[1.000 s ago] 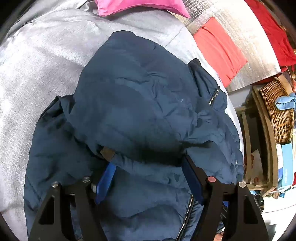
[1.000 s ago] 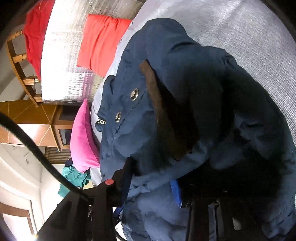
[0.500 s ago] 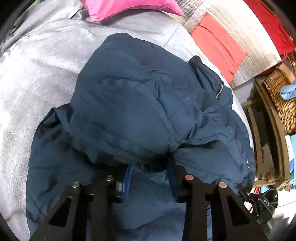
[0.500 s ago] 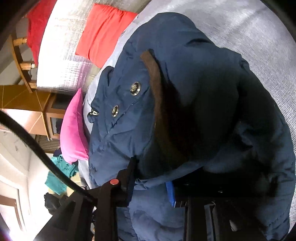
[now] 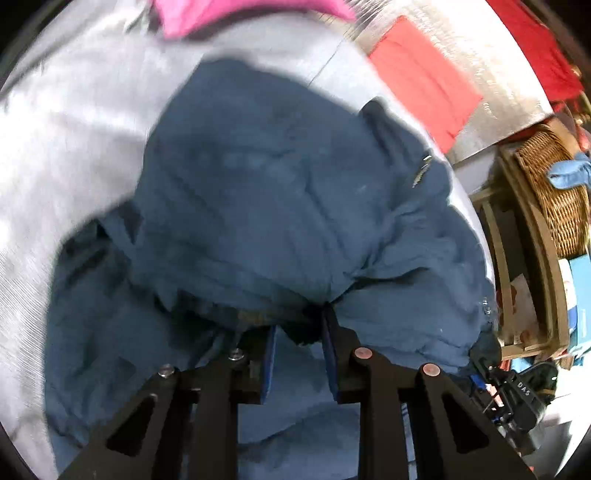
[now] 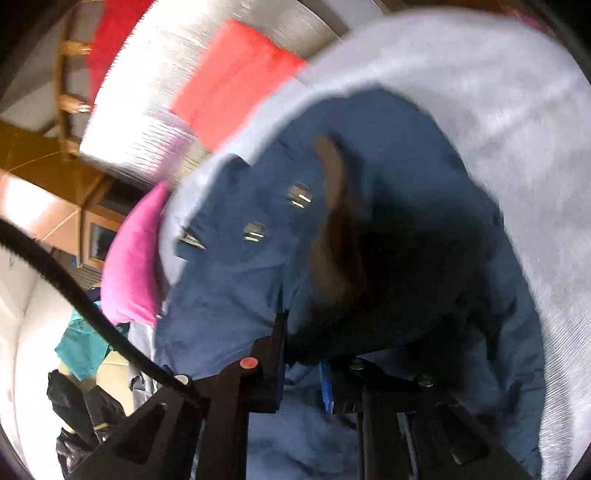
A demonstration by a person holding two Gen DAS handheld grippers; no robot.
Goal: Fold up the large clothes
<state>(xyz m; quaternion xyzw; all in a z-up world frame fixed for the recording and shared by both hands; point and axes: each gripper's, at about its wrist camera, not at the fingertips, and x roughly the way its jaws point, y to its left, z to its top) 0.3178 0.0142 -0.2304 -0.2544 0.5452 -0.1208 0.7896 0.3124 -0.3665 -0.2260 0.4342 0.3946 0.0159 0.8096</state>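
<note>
Navy quilted jacket (image 5: 280, 206): lies bunched on a grey bedspread (image 5: 74, 122), one layer folded over another. Brown-lined collar edge (image 6: 332, 206) and two metal snaps (image 6: 299, 194) show in the right wrist view; a zip pull (image 5: 419, 175) shows at the far right edge in the left wrist view.

Left hand-held gripper (image 5: 299, 332): fingers drawn close, a fold of the jacket's upper layer pinched between the blue pads (image 5: 269, 363).

Right hand-held gripper (image 6: 304, 350): fingers narrowly set, clamped on the jacket's near edge.

Pink pillow (image 5: 236, 14): at the far end of the bedspread, beyond the jacket.

Red cushion (image 5: 424, 77): on a silver quilted cover (image 5: 498, 122) beside the bed.

Wicker basket (image 5: 554, 192): on a wooden shelf unit (image 5: 532, 280), right of the bed; a light blue cloth (image 5: 569, 173) lies on it.

Teal garment (image 6: 83, 347): on the floor past the pillow.

Both views motion-blurred.
</note>
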